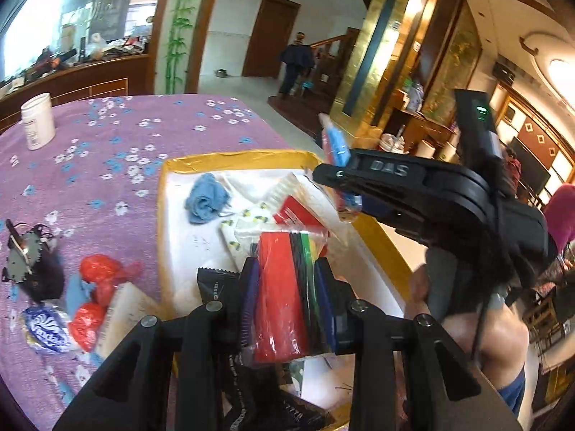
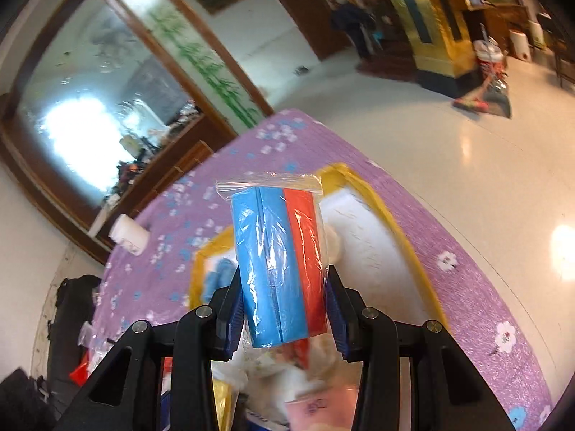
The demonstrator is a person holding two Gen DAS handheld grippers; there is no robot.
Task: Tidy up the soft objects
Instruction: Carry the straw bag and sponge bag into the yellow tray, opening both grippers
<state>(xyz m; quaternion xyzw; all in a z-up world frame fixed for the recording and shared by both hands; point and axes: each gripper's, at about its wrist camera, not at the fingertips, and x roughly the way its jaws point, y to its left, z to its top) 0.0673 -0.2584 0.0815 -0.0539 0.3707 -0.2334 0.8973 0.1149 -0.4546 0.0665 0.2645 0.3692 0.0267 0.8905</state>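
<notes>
I've got each gripper (image 1: pixel 287 283) (image 2: pixel 284 301) clamped mid-body on a bagged foam pack (image 1: pixel 284 294) (image 2: pixel 280 269) (light, squashy, slippery film).

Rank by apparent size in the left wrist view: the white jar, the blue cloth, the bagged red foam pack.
1. bagged red foam pack, though it is nearest the camera
2. white jar and blue cloth look alike; unranked

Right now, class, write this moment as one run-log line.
left hand-held gripper: shut on red foam bag | right hand-held gripper: shut on blue foam bag | both over yellow-rimmed tray
</notes>
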